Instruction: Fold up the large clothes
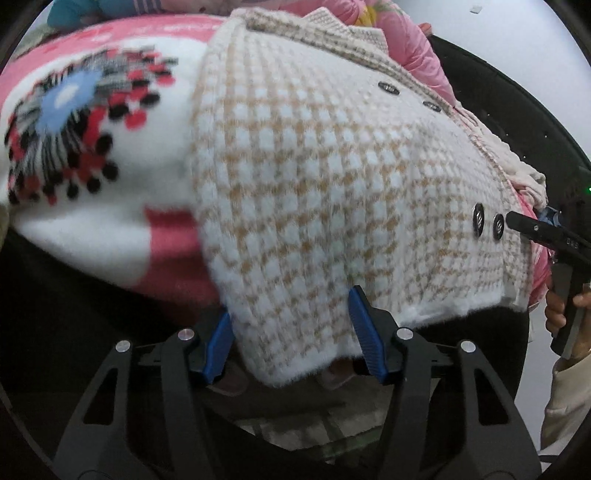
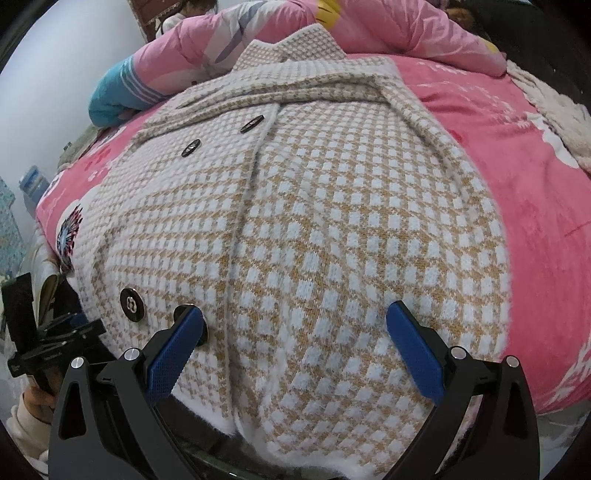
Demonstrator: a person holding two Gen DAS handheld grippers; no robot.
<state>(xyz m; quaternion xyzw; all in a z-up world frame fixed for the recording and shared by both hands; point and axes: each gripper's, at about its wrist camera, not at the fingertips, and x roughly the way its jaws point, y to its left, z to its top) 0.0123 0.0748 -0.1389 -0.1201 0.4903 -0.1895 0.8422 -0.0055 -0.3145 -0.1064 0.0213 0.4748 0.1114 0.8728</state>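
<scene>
Fuzzy knitted wool in a beige and white check makes the large coat, which lies spread flat with its front up on the pink fleece blanket, its hem hanging a little over the near edge. Left of the coat, the blanket shows a white patch with a red, black and blue flower print. At the coat's left hem corner is the left gripper: its blue pads stand on both sides of the corner, half closed, the fabric between them, but whether they already press it I cannot tell. Near the coat's middle seam are dark round buttons. Over the hem to the right of these buttons, the right gripper has its jaws wide apart and holds nothing. Behind the coat's collar lies a pink quilted duvet.
</scene>
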